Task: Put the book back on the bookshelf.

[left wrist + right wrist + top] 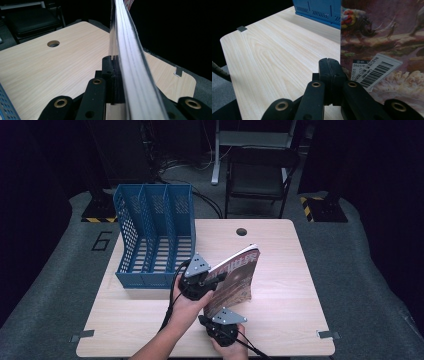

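We have the thin, glossy magazine with the brown illustrated cover (235, 280) stood up on edge near the middle of the pale wooden table (280, 320), leaning a little, with its long axis running from the near edge toward the far right corner. The left gripper (212, 281) is clamped on it: in the left gripper view the black jaws are closed onto the white stack of page edges (132, 75), which rises tilted away from them. The right gripper (212, 319) sits at the magazine's lower near corner; in the right gripper view its jaws meet tightly with nothing visibly between them, and the cover with its barcode label (374, 71) stands just beside them to the right.

What matters for us now is where the blue perforated plastic file rack with three slots (155, 235) lies: to the left of the magazine, at the table's far left, its open slots facing the near edge. The left gripper is the nearer one to it. We judge that the magazine must swing left and turn until its long axis lines up with a slot.
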### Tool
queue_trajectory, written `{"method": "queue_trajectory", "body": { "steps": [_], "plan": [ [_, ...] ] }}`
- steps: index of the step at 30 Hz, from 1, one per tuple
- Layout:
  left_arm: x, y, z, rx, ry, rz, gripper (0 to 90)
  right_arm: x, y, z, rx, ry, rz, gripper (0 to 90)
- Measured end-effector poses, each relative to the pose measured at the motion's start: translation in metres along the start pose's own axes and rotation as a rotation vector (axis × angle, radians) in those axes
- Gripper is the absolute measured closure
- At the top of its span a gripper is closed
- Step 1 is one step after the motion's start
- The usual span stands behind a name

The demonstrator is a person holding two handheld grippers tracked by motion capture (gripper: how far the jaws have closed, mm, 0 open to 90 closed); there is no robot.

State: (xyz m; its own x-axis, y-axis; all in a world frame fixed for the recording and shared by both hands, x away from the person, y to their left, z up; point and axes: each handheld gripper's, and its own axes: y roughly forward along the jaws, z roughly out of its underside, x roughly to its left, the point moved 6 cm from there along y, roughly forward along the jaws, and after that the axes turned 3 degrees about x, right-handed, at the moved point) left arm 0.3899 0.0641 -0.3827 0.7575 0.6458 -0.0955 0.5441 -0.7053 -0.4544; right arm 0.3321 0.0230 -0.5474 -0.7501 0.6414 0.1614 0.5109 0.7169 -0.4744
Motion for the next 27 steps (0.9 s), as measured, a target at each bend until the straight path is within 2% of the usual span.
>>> {"method": "queue_trajectory", "body": {
  "steps": [1,3,5,10,12,13,14,16,22,25,27],
  "plan": [
    [0.000,0.000,0.000,-0.001,-0.001,-0.002,84.0,-0.002,0.001,-0.001,-0.012,-0.020,0.006,90.0],
    [0.000,0.000,0.000,0.000,-0.007,-0.005,84.0,-0.002,0.000,0.000,-0.004,-0.024,0.011,90.0],
    [0.001,-0.001,0.000,0.006,-0.003,-0.007,84.0,-0.002,-0.001,-0.001,-0.009,-0.004,0.020,90.0],
    [0.003,-0.003,-0.004,0.003,-0.001,-0.005,84.0,-0.004,-0.003,-0.004,-0.013,-0.002,0.027,90.0],
    [0.002,-0.004,-0.008,-0.006,-0.003,-0.005,84.0,-0.008,-0.005,-0.008,-0.030,0.004,0.037,90.0],
    [0.002,-0.005,-0.010,-0.007,0.000,-0.004,84.0,-0.011,-0.005,-0.011,-0.055,-0.021,0.044,90.0],
    [0.002,-0.005,-0.012,-0.008,0.004,-0.006,84.0,-0.011,-0.006,-0.012,-0.046,-0.008,0.047,90.0],
    [0.001,-0.007,-0.016,-0.010,0.007,-0.010,84.0,-0.010,-0.007,-0.016,-0.041,0.000,0.037,90.0],
    [0.002,-0.011,-0.025,-0.004,0.004,-0.021,84.0,-0.010,-0.007,-0.025,-0.055,-0.022,0.034,90.0],
    [0.005,-0.014,-0.030,-0.003,-0.003,-0.028,84.0,-0.008,-0.008,-0.029,-0.044,-0.002,0.027,90.0],
    [0.007,-0.017,-0.032,-0.001,-0.007,-0.034,84.0,-0.008,-0.007,-0.034,-0.052,-0.019,0.020,90.0]
  ]
}}
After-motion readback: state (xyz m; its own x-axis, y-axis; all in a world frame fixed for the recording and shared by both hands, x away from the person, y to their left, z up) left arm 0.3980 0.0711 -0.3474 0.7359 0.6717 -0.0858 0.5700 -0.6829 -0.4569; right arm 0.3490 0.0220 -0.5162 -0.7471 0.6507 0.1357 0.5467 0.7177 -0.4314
